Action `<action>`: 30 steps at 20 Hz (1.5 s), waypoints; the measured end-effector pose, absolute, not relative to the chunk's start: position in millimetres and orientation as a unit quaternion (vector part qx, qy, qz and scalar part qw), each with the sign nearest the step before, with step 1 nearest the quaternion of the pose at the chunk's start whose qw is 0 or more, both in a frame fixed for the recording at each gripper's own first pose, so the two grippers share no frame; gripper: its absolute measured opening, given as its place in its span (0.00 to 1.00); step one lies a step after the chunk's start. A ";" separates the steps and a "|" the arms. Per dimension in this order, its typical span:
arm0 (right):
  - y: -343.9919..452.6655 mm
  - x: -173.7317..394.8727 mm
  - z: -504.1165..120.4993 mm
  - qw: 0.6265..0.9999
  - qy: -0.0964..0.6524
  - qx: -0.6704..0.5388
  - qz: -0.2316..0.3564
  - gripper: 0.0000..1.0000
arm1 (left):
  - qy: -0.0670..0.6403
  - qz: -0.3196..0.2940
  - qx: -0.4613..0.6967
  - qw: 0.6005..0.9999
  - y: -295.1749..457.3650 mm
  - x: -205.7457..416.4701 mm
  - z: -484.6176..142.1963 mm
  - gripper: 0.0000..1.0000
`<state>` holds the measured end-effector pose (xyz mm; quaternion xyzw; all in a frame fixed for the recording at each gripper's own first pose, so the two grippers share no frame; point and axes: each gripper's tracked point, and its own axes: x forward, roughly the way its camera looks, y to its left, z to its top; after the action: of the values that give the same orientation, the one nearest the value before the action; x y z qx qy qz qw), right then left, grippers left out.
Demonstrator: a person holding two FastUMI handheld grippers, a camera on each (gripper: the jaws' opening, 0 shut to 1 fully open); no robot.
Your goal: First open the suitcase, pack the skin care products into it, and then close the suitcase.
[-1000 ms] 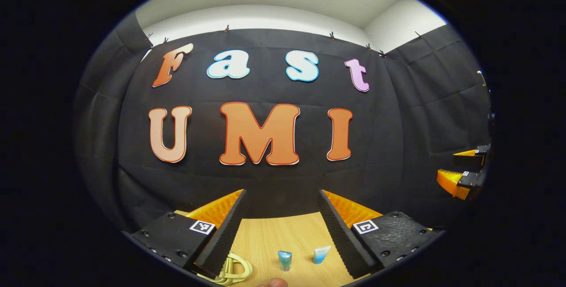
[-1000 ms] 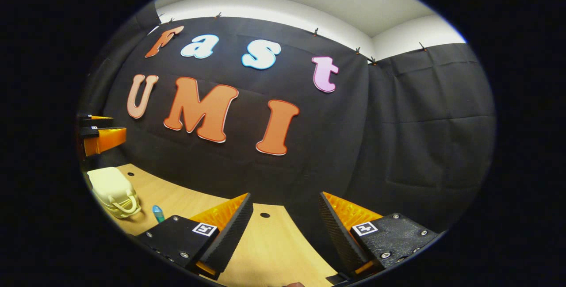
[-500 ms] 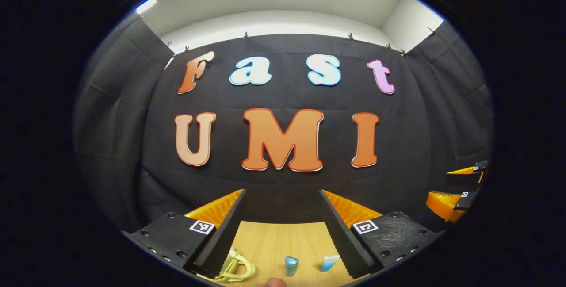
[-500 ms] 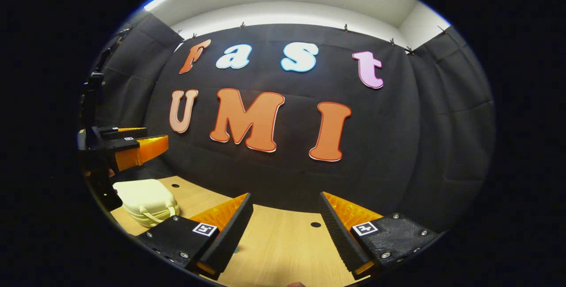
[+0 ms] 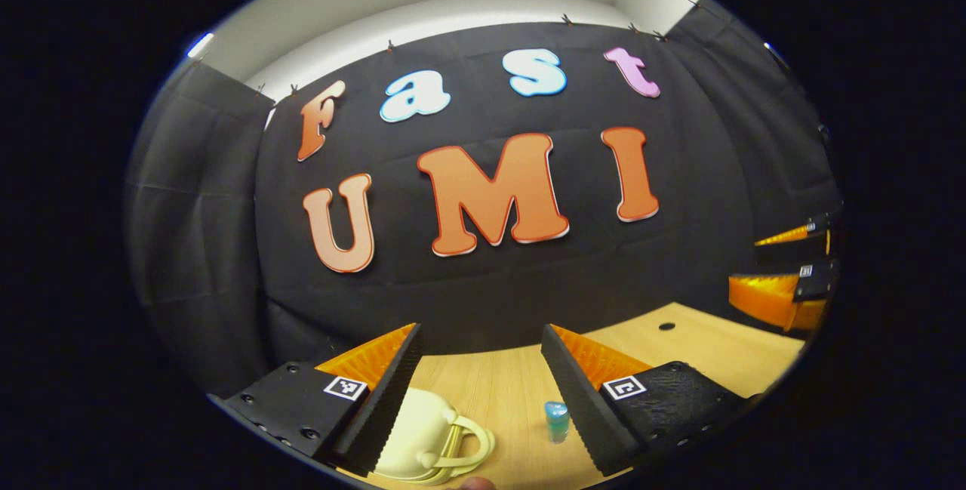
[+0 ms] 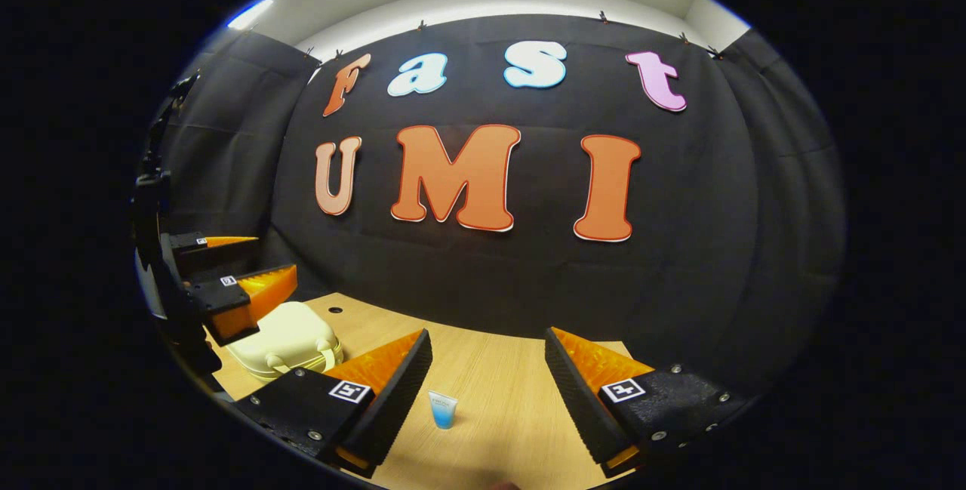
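The small cream hard-shell suitcase is sitting closed on the light wooden worktop, just below the left gripper — nearer than the right gripper; both jaws are standing apart, empty.

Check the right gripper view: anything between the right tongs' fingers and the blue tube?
No. The blue tube stands upright between the open right tongs, with bare wooden table around it.

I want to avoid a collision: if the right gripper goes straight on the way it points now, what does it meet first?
Probably nothing near: the right gripper is open, above the table, and points at the wall. The tube stands lower, towards its left finger.
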<state>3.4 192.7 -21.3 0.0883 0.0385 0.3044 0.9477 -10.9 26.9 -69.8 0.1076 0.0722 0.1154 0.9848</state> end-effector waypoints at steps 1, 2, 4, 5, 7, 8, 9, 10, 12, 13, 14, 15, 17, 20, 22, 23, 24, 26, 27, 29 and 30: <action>197.4 3.9 -21.9 0.948 0.041 0.087 0.303 0.95 | 0.086 0.109 0.118 0.983 32.8 -10.6 -84.2 0.98; 201.9 3.7 -24.8 0.948 0.044 0.086 0.304 0.95 | 0.099 0.104 0.128 0.981 36.7 -11.0 -95.4 0.98; 210.5 1.9 -26.9 0.948 0.050 0.082 0.305 0.95 | 0.127 0.093 0.155 0.975 46.8 -11.4 -124.2 0.98; 214.1 1.6 -27.7 0.947 0.051 0.081 0.306 0.95 | 0.141 0.090 0.168 0.972 52.2 -11.1 -138.0 0.97; 219.1 1.9 -30.3 0.947 0.056 0.077 0.307 0.95 | 0.167 0.084 0.198 0.962 62.0 -11.7 -168.1 0.97; 219.2 2.8 -32.4 0.948 0.059 0.074 0.305 0.96 | 0.181 0.078 0.215 0.956 65.3 -10.9 -182.2 0.97; 218.4 3.9 -33.4 0.948 0.060 0.072 0.304 0.96 | 0.194 0.072 0.234 0.950 69.9 -13.7 -197.2 0.97; 217.3 5.0 -34.6 0.950 0.060 0.067 0.299 0.96 | 0.206 0.060 0.251 0.944 72.5 -13.2 -210.8 0.97; 214.1 7.9 -37.4 0.952 0.064 0.063 0.292 0.95 | 0.226 0.044 0.283 0.931 74.4 -22.3 -235.2 0.95; 213.0 9.2 -40.4 0.953 0.067 0.063 0.288 0.95 | 0.236 0.035 0.297 0.925 75.2 -25.6 -246.4 0.94; 212.7 9.7 -41.6 0.953 0.071 0.064 0.286 0.95 | 0.243 0.029 0.311 0.918 77.7 -26.1 -256.1 0.94; 211.8 10.7 -43.3 0.954 0.074 0.063 0.282 0.95 | 0.250 0.019 0.324 0.912 78.8 -26.3 -264.7 0.95; 213.3 12.6 -45.0 0.955 0.078 0.062 0.279 0.95 | 0.266 0.000 0.344 0.900 77.9 -30.6 -280.1 0.95; 215.6 14.8 -44.4 0.956 0.076 0.060 0.279 0.95 | 0.284 -0.015 0.379 0.881 83.7 -35.7 -299.1 0.95; 216.0 15.5 -43.3 0.956 0.076 0.063 0.277 0.96 | 0.298 -0.018 0.407 0.863 93.4 -38.1 -313.4 0.89; 217.2 15.9 -42.9 0.956 0.075 0.065 0.277 0.96 | 0.304 -0.022 0.419 0.855 96.2 -40.7 -319.4 0.89; 219.1 15.8 -43.3 0.956 0.076 0.066 0.276 0.96 | 0.308 -0.024 0.430 0.848 97.5 -43.4 -322.2 0.89; 220.0 15.7 -43.4 0.956 0.076 0.067 0.274 0.96 | 0.307 -0.025 0.460 0.833 101.4 -41.3 -326.5 0.85; 219.5 14.8 -42.8 0.957 0.075 0.066 0.273 0.95 | 0.306 -0.025 0.476 0.824 102.6 -40.6 -326.0 0.82; 218.2 14.2 -44.3 0.958 0.077 0.065 0.270 0.96 | 0.305 -0.030 0.505 0.807 103.0 -36.4 -329.6 0.77; 217.3 12.3 -45.2 0.958 0.078 0.065 0.269 0.96 | 0.303 -0.035 0.517 0.800 102.1 -30.8 -332.3 0.77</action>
<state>12.3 217.3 -45.2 0.0651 0.0777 0.2693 0.9577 -30.8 102.1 -332.3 0.5169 0.3026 -0.0352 0.8000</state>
